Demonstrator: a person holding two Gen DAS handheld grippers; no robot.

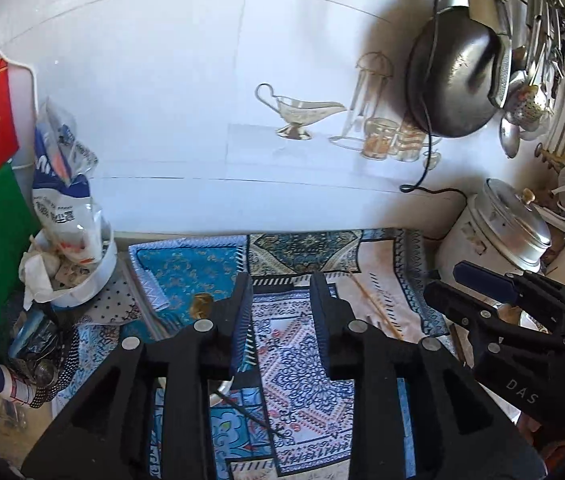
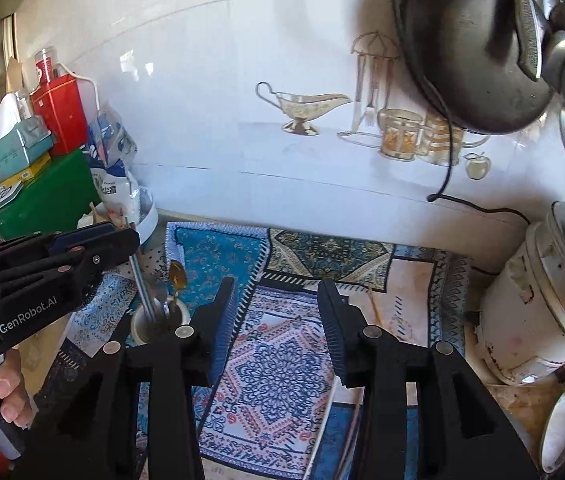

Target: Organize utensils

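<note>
Left gripper [image 1: 282, 316] and right gripper [image 2: 278, 320]: jaws partly open, empty, above patterned mat [image 2: 282, 364]; spoons upright in white cup [image 2: 158, 320].

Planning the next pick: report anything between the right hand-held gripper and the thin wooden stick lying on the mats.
Nothing visible does. The wooden stick lies bare on the patterned mats, just beyond the right hand-held gripper, beside its right finger; its jaws are open and empty.
</note>
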